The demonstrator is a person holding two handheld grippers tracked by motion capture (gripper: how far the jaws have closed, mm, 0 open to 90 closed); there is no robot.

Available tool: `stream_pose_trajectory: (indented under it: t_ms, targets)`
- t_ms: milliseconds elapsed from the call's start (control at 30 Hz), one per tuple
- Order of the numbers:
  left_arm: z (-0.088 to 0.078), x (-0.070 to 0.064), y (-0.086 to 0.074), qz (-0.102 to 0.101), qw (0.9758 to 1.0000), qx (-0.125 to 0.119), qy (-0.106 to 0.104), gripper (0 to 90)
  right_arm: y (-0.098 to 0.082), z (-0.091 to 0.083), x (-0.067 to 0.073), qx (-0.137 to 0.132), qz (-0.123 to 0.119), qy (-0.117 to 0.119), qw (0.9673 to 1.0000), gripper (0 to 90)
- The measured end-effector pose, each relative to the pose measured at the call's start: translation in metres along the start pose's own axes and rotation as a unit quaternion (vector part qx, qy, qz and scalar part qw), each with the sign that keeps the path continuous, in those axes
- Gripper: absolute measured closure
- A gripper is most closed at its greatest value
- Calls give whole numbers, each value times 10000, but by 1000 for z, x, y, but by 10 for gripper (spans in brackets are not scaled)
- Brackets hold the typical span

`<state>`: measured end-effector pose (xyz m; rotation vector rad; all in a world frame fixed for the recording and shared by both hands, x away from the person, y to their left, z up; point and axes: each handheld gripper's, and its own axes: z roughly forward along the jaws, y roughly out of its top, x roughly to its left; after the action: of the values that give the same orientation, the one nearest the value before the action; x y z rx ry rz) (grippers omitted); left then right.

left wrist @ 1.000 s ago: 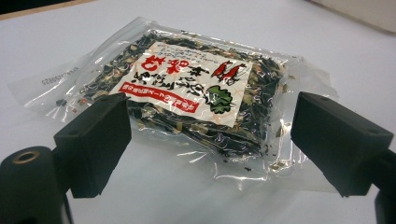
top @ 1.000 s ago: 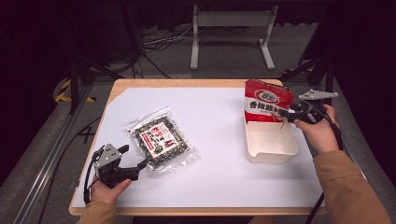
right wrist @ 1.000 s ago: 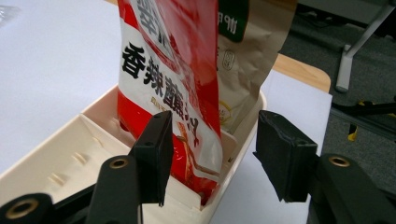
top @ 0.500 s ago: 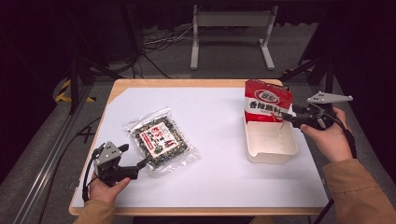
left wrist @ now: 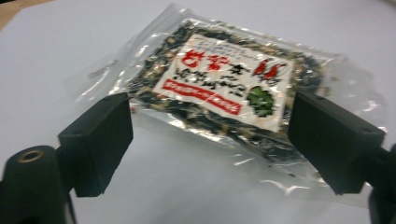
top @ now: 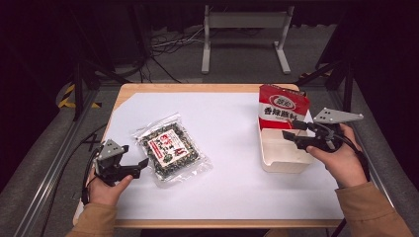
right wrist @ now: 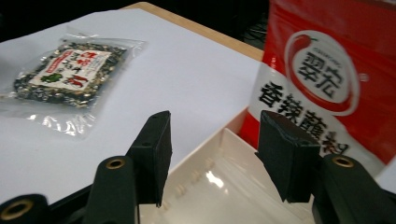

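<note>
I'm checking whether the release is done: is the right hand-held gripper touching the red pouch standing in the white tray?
Apart. The right gripper view shows the right hand-held gripper open, bare tray between its jaws, red pouch beyond.

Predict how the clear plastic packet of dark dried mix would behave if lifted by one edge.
The clear plastic packet of dark dried mix would probably flop and sag, since its film looks thin and wrinkled. Its loose contents may shift toward the low end. The glossy film could slip between pads.

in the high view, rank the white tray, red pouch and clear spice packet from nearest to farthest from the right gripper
1. White tray: directly under the right gripper, at the table's right side.
2. Red pouch: standing at the tray's far end, just beyond the gripper tips.
3. Clear spice packet: far across the white sheet, on the left side near the left gripper.
</note>
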<state>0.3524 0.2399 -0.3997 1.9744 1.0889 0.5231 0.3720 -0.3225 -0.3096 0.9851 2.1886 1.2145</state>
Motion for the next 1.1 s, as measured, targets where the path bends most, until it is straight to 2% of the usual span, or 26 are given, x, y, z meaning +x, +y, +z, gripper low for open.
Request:
stream_pose_trajectory:
  t_ms: [100, 167, 200, 233, 300, 333, 467, 533, 600, 700, 833, 1000, 1033, 1100]
  targets:
    - [4, 7, 4, -18, 9999, 72, 81, 169, 1, 3, 7, -74, 45, 223, 9997, 454]
    - [9, 10, 6, 128, 9995, 228, 186, 159, 1, 4, 13, -116, 18, 301, 9995, 449]
    - [9, 10, 6, 128, 9995, 228, 186, 153, 1, 4, 13, -116, 18, 301, 9995, 449]
    - [13, 10, 8, 237, 9990, 279, 253, 143, 2, 6, 20, -164, -41, 400, 9991, 446]
    - [14, 10, 9, 246, 9990, 255, 259, 120, 2, 6, 21, -173, -47, 414, 9990, 445]
    - [15, 13, 10, 220, 9991, 227, 276, 119, 2, 7, 26, -202, -93, 447, 9988, 439]
    - [16, 20, 11, 79, 9993, 168, 327, 134, 1, 8, 33, -262, -119, 505, 9983, 435]
    - [18, 26, 11, -30, 9991, 230, 348, 138, 0, 10, 38, -285, -164, 545, 9980, 432]
    - [21, 30, 11, -50, 9987, 251, 443, 137, -1, 12, 42, -314, -189, 583, 9976, 428]
    - [25, 37, 11, -128, 9987, 281, 400, 140, -3, 13, 51, -375, -311, 552, 9973, 423]
    - [27, 43, 11, -234, 9992, 203, 255, 154, -6, 13, 57, -484, -278, 609, 9966, 421]
    - [29, 47, 10, -364, 9991, 148, 187, 133, -11, 14, 62, -517, -239, 660, 9962, 420]
    - [29, 48, 10, -326, 9991, 140, 217, 130, -12, 13, 63, -542, -213, 673, 9960, 420]
    - [31, 51, 8, -385, 9989, 67, 251, 99, -16, 12, 68, -589, -219, 716, 9955, 417]
